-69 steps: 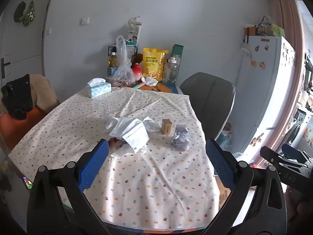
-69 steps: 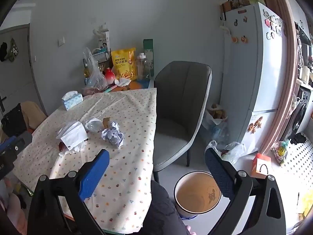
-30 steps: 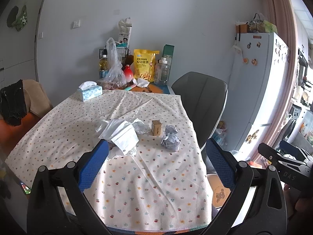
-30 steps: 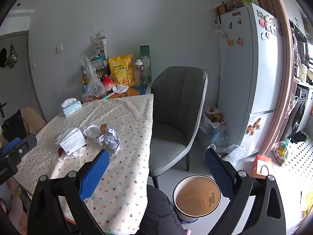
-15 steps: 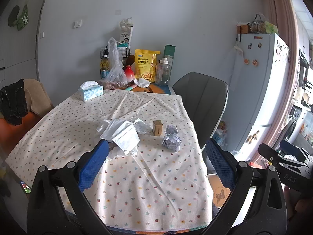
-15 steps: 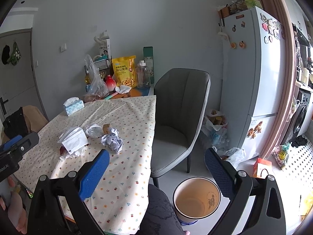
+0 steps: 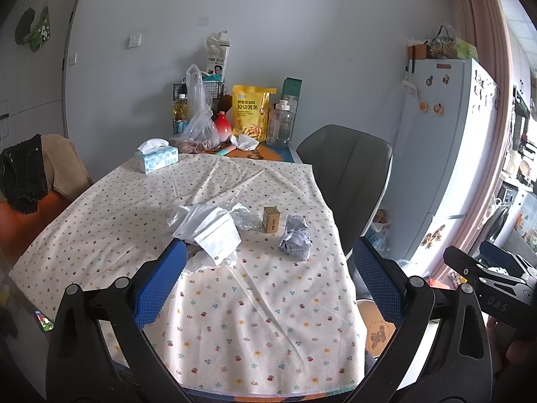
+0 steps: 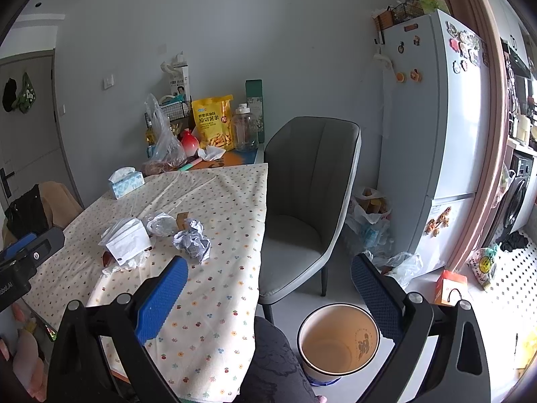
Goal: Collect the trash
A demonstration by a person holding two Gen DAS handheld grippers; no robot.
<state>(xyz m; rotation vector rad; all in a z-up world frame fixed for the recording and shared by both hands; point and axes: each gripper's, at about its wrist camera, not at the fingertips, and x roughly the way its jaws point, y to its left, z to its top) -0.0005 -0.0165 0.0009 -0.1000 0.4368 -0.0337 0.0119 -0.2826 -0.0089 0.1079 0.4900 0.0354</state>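
Trash: crumpled paper ball [image 7: 294, 237], small cardboard box [image 7: 271, 219], clear wrapper [image 7: 246, 216] and white packet [image 7: 209, 231] with tissue under it, clustered mid-bench, right of centre; ball nearest the right edge, box just beside it.
Bin: round, open, empty-looking [image 8: 339, 339], on the floor below the bench's right side, beside the grey chair [image 8: 308, 201].
Left gripper: [image 7: 268, 278] jaws released, wide apart, nothing between; held back from the cluster, not touching.
Right gripper: [image 8: 268, 292] jaws released, empty; held off the bench's near right corner, above the bin.
Stage: likely the start; nothing lifted, bin shows no trash.
Risk, paper ball: light and springy; could squirt out of closing jaws or roll off the near edge.
Risk, wrapper and packet: thin, overlapping; a pinch may snag the cloth or drag the neighbours along.
Risk, box: small, upright; a nudge would tip it.
Bench: loose dotted tablecloth [image 7: 235, 285], creased, apt to slide.
Far end: tissue box [image 7: 157, 159], yellow snack bag [image 7: 251, 114], bottles, plastic bag; probably not trash.
Room: grey wall, fridge [image 8: 433, 117] with magnets at right, floor bags beside it.
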